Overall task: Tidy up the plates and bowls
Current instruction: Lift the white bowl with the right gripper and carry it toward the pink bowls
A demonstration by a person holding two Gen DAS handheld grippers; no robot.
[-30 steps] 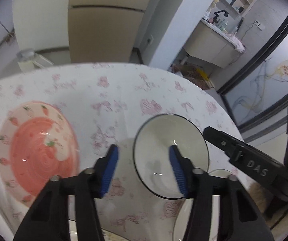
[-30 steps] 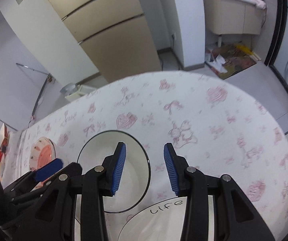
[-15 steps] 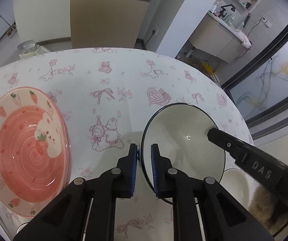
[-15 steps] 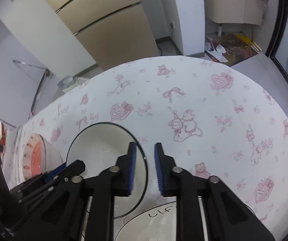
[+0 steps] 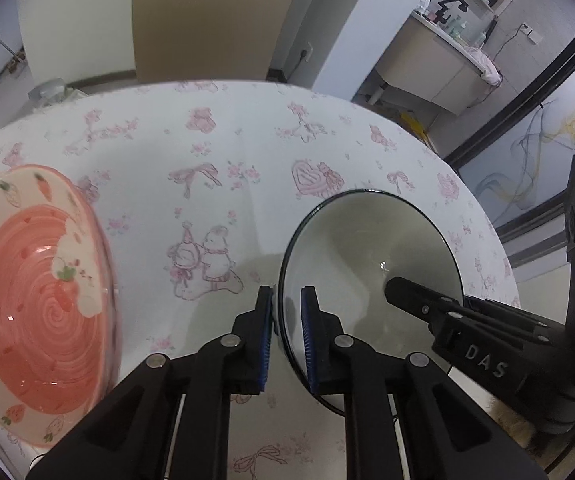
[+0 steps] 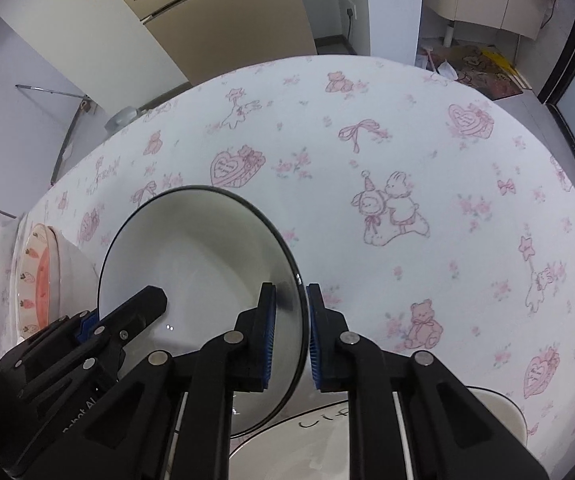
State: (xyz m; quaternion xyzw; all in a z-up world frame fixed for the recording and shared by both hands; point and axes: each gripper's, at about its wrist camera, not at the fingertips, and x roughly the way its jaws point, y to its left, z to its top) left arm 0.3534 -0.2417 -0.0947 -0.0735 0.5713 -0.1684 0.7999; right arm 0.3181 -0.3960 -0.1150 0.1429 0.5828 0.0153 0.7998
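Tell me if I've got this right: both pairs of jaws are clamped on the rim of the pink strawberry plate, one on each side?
Not quite. The left gripper and right gripper are clamped on opposite sides of the black-rimmed white bowl, as both wrist views show. The pink strawberry plate sits untouched beside it.

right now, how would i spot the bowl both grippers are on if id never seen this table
Find the round table with the pink cartoon-print tablecloth. Near its front edge, right of the pink strawberry plate, sits a white bowl, clamped by the left gripper and right gripper on opposite rims. Its thin black rim sets it apart.
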